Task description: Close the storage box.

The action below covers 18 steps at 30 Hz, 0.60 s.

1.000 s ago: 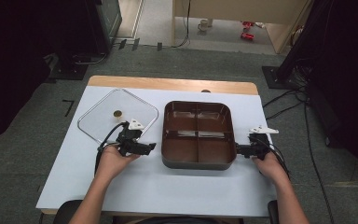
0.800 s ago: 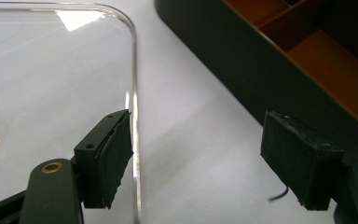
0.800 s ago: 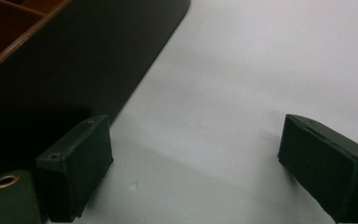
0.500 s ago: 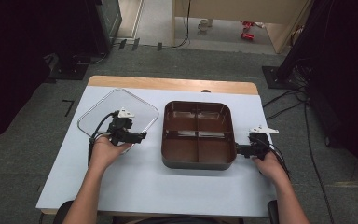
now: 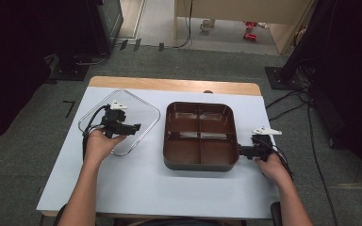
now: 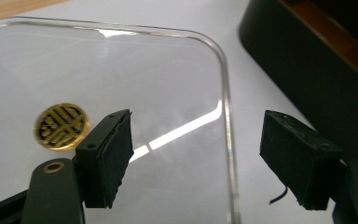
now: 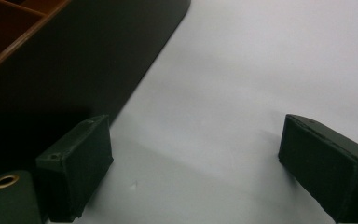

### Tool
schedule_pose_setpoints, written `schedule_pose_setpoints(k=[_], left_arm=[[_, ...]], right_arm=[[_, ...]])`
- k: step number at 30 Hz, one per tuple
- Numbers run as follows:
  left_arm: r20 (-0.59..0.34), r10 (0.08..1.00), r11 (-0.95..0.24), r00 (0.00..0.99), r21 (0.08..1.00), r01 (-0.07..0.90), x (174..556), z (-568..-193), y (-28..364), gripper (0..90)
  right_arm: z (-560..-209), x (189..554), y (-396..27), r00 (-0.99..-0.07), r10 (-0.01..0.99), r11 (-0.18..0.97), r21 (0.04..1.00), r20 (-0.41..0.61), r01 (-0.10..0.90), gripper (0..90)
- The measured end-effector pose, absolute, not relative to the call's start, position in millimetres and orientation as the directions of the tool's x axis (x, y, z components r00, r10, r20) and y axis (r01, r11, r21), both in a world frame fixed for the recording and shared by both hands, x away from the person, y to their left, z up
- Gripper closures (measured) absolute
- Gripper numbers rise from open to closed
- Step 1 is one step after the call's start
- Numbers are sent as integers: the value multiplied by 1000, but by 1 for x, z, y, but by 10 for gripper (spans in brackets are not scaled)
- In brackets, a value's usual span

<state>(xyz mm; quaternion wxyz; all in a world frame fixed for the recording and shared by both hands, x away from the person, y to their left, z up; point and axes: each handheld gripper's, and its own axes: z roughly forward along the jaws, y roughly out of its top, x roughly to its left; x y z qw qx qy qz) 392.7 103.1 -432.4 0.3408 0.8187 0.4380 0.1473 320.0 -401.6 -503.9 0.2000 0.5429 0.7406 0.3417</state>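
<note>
My left claw (image 6: 196, 158) hangs wide open over the clear lid (image 6: 121, 84), its two black pads straddling the lid's right rim without closing on it; it holds nothing. The lid lies flat on the bench (image 5: 141, 188) toward the back left corner, with a small gold emblem (image 6: 61, 126) at its middle. Just beside it, at the bench's centre, sits the dark brown box (image 5: 200, 136) with four open compartments, all looking bare. My right claw (image 7: 196, 172) rests low at the box's front right corner, also spread wide and gripping nothing, one pad close against the box's dark side wall. I judge the job is covering the box with the lid, and it has barely begun: the lid is not yet gripped, lifted or carried across.
</note>
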Motion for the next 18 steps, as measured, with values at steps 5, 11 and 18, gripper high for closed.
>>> schedule_pose_setpoints(k=[5,11,18], left_arm=[[-39,836,-369,547,699,613,402,-431,111,255],[-42,870,-323,492,704,632,416,-435,129,255],[-57,906,-257,419,711,654,430,-448,145,276]], right_arm=[[-504,320,-402,-330,941,176,724,76,667,92],[-504,320,-402,-331,941,176,724,75,667,92],[-504,320,-402,-331,941,177,724,75,667,91]])
